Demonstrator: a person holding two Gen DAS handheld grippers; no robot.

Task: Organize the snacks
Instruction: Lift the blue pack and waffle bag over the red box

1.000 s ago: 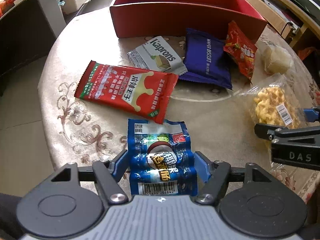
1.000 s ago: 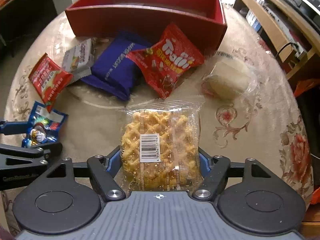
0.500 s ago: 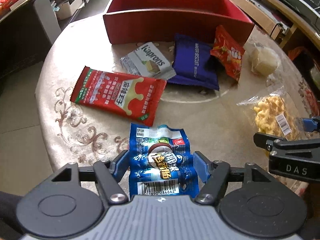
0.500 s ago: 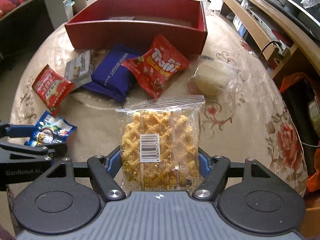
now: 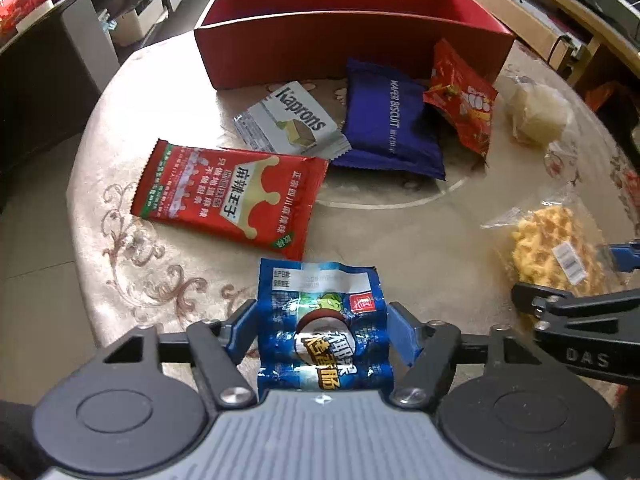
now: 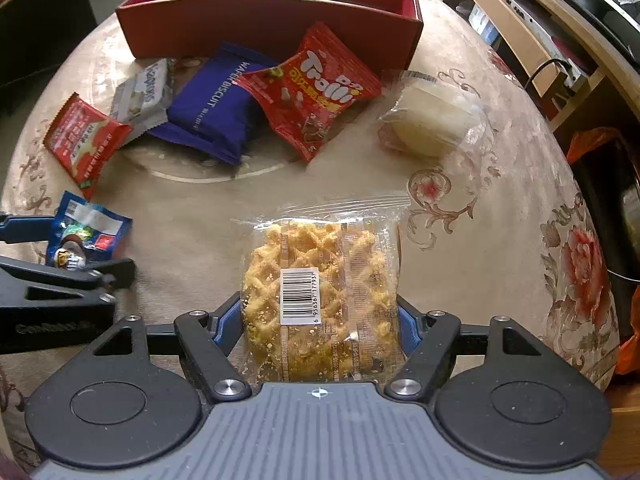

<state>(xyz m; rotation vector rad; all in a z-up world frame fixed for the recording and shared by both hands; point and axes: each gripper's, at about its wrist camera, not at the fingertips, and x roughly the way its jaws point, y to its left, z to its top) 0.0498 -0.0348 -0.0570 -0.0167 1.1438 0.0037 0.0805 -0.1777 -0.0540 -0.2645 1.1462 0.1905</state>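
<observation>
My left gripper (image 5: 320,330) is shut on a blue sausage packet (image 5: 320,320) and holds it above the round table. My right gripper (image 6: 320,320) is shut on a clear-wrapped waffle cracker (image 6: 320,300) and holds it above the table. The waffle cracker also shows in the left wrist view (image 5: 552,256), and the blue packet shows in the right wrist view (image 6: 86,234). An open red box (image 5: 352,40) stands at the back of the table; it also shows in the right wrist view (image 6: 272,20).
In front of the box lie a long red spicy-snack packet (image 5: 232,196), a white Kaprons wafer (image 5: 292,120), a purple wafer biscuit pack (image 5: 390,120), a red Trolli bag (image 6: 312,92) and a clear-wrapped white cake (image 6: 432,120). Shelves and furniture surround the table (image 6: 500,208).
Both grippers have lifted and pulled back a little with their packets. The box and the lying snacks now sit lower and nearer in both views.
</observation>
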